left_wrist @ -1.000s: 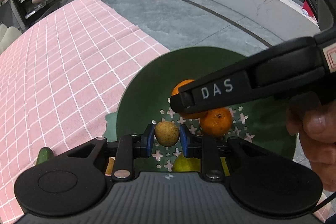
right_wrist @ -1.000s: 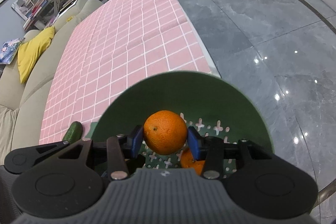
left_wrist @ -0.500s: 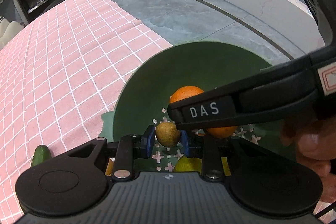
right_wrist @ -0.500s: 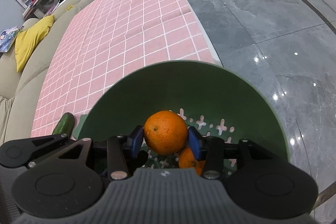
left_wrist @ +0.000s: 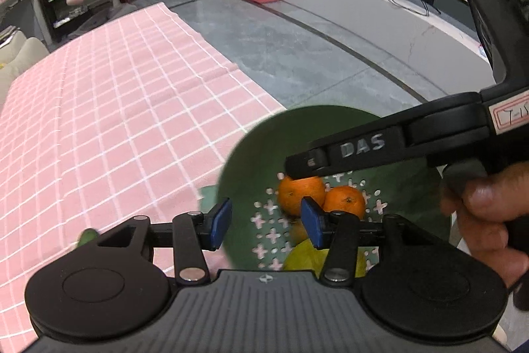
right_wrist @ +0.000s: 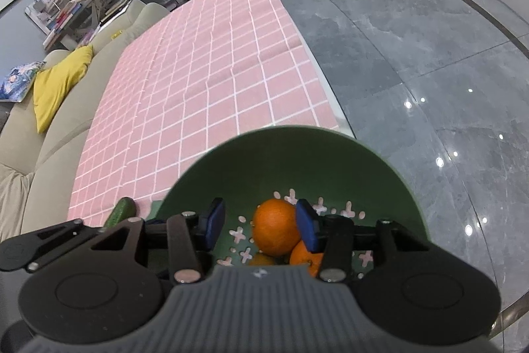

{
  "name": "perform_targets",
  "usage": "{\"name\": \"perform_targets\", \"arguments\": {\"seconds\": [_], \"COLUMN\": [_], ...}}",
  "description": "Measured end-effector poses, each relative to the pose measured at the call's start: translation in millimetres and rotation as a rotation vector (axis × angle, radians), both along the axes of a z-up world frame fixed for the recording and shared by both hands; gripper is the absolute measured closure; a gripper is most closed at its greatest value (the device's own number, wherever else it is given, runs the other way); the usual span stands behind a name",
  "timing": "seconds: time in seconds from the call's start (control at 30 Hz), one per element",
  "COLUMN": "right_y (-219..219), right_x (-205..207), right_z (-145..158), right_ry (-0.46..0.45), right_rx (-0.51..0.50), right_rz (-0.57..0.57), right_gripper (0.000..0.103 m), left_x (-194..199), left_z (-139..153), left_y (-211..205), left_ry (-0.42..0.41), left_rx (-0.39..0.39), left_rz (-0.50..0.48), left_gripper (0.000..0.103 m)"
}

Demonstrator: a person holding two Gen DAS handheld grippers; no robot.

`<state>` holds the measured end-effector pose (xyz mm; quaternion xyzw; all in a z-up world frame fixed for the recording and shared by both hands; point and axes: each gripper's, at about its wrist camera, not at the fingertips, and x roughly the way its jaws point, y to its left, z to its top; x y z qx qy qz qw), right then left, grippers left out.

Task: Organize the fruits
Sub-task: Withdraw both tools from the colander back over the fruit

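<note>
With its blue fingers [left_wrist: 221, 222] parted and nothing between them, the left gripper [left_wrist: 266, 222] has just been opening over the green bowl [left_wrist: 251, 151]. The right gripper [right_wrist: 261, 229] also stands spread; one pad seems to touch an orange [right_wrist: 274, 230], though the other is clear of it. Two oranges and a blurred yellow-green fruit [left_wrist: 304, 257] lie in the bowl. A cucumber [right_wrist: 120, 214] rests just left of it on the pink checked cloth [right_wrist: 198, 88] covering the desk.

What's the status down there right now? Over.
Left gripper jaws just opened, nothing between. Right gripper open over orange lying in green bowl. Cucumber beside bowl. Nothing blocking.
</note>
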<state>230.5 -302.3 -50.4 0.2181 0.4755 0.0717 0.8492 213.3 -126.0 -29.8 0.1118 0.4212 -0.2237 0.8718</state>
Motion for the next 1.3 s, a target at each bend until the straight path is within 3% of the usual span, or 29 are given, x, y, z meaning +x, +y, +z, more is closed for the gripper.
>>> {"name": "perform_targets", "arguments": {"seconds": [0.2, 0.53, 0.73, 1.0, 1.3], "right_y": [9, 45, 80, 120, 154], "right_x": [-13, -48, -77, -105, -108], "right_z": [18, 38, 43, 31, 1], "right_ry": [-0.043, -0.103, -0.126, -0.115, -0.061], "right_rx": [-0.017, -0.053, -0.073, -0.106, -0.131], "right_rz": [0.025, 0.107, 0.182, 0.273, 0.315], "right_gripper": [0.058, 0.058, 0.058, 0.058, 0.058], "left_x": [-20, -75, -104, -124, -116], "left_z": [14, 18, 6, -23, -44], "left_y": [43, 111, 138, 156, 154], "left_ry": [-0.024, -0.04, -0.03, 0.01, 0.015], "left_rx": [-0.062, -0.074, -0.069, -0.07, -0.05], "left_rz": [0.082, 0.184, 0.218, 0.242, 0.236], "left_gripper": [0.043, 0.041, 0.041, 0.041, 0.039]}}
